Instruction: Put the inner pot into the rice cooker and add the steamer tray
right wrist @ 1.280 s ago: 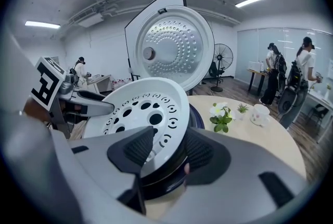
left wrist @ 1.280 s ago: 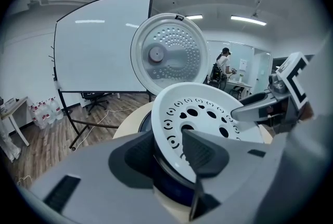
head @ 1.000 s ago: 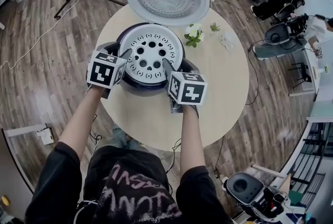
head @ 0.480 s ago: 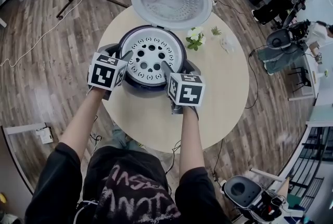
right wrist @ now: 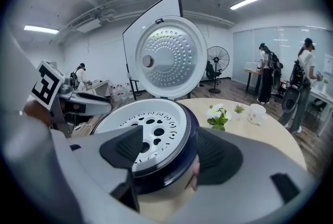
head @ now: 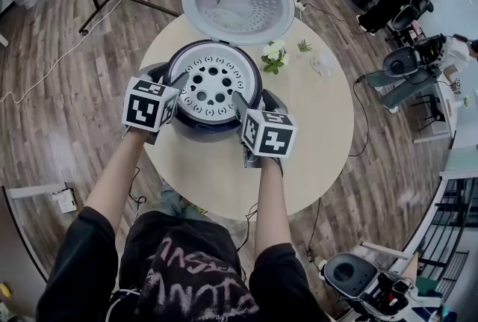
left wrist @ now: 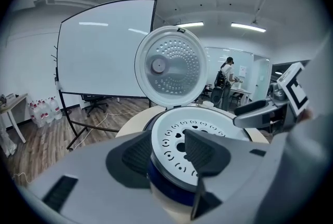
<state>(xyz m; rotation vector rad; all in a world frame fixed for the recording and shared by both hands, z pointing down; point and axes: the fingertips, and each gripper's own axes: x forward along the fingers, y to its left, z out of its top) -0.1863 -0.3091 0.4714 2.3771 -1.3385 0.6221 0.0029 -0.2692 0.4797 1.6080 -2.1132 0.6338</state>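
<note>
Locate the steamer tray [head: 213,81] seated level in the mouth of the rice cooker [head: 205,126], in front of the raised lid [head: 237,1], on the round worktop [head: 314,141]. Treat the inner pot as hidden beneath the tray, presumably already in place. Read the left gripper [left wrist: 169,158] as closed on the tray rim at the cooker's left side. Read the right gripper [right wrist: 171,154] at the cooker's right side as wide, jaws just opened, straddling tray rim and cooker wall without pressing either. Expect a light, stiff, smooth perforated tray, likely to tip under one-sided lifting. Take hold only at the rim, on opposite sides, never through the holes; keep level during any reseating.
</note>
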